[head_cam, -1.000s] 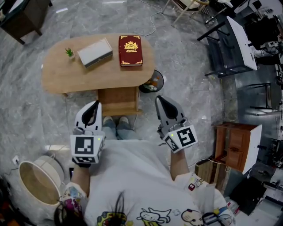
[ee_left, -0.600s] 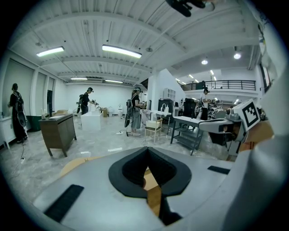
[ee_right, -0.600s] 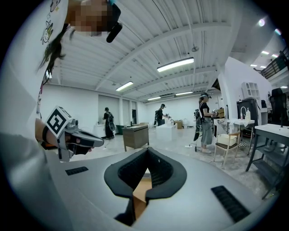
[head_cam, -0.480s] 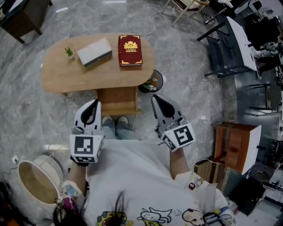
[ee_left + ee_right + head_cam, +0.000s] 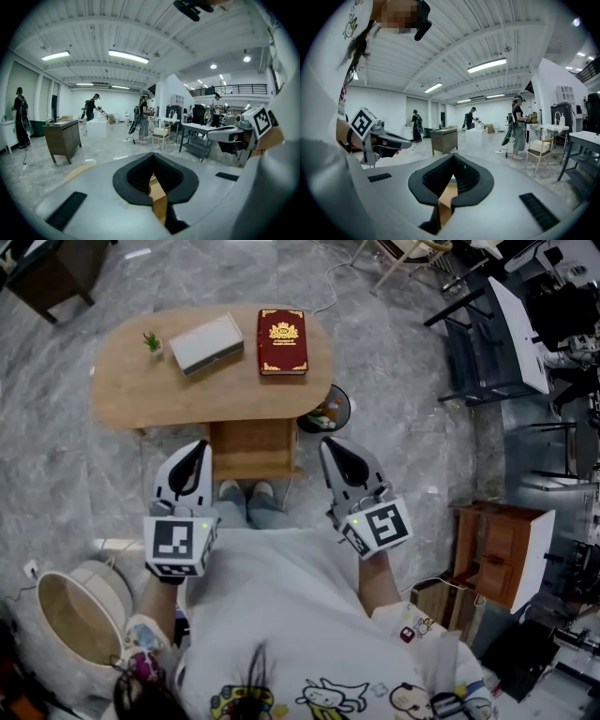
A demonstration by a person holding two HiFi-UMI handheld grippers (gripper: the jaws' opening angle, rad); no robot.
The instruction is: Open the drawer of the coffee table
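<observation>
Left gripper [image 5: 198, 450] and right gripper [image 5: 334, 448]: fingers closed on nothing, flanking the drawer [image 5: 251, 448], not touching it. The drawer juts from under the coffee table worktop [image 5: 187, 395]. Its front is hidden, so this fits either before or after the pull. Pull line likely runs straight toward the person.

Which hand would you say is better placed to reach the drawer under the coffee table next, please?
Probably the left: the left tool, shut and empty, appears just beside the drawer unit, while the right tool, also shut, stands slightly farther off.
</observation>
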